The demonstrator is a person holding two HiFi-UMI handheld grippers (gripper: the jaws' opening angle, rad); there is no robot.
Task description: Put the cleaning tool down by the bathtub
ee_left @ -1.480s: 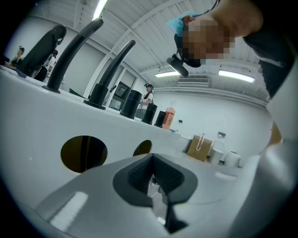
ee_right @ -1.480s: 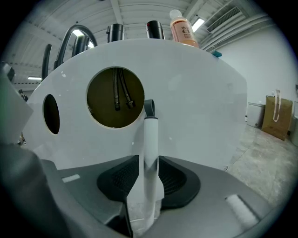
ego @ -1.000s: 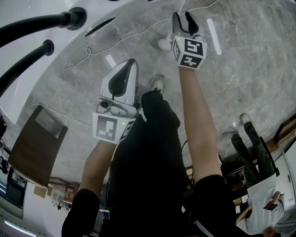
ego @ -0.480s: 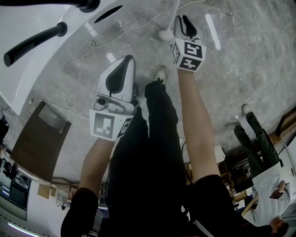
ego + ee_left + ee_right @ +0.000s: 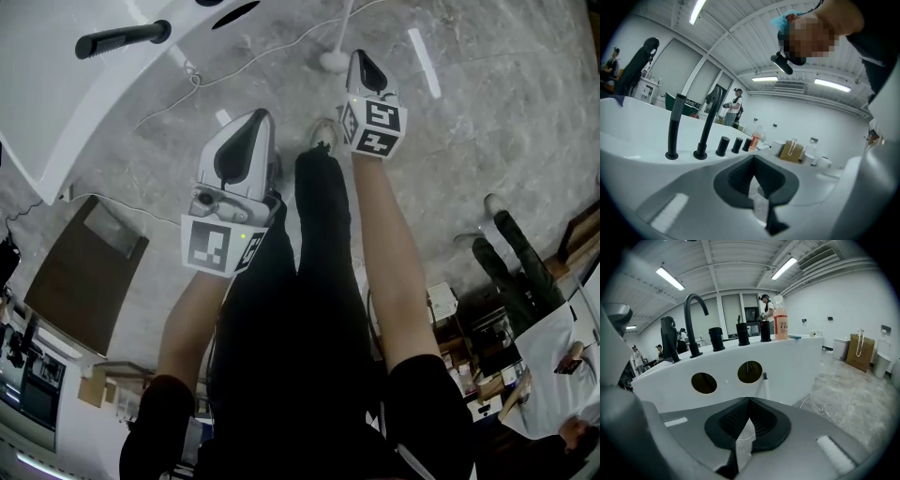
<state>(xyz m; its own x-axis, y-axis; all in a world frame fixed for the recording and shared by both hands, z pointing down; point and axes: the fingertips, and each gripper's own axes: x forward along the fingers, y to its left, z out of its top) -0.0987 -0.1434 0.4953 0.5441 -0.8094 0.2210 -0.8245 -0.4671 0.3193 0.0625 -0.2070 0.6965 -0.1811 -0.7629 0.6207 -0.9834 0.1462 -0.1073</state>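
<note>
The cleaning tool, a white stick with a rounded white head, rests on the grey marble floor just beside the white bathtub. In the right gripper view its thin white handle stands against the tub's side wall. My right gripper hovers next to the tool's head, shut, with nothing between its jaws. My left gripper is lower and to the left, over the floor, also shut and empty.
Black taps and knobs line the tub rim, with an orange bottle. A white cable trails over the floor. A brown board lies at the left. Another person stands at the right.
My right gripper's jaws have gone from open to shut and drawn back a little from the tool, which stays by the tub. The left gripper has barely moved.
</note>
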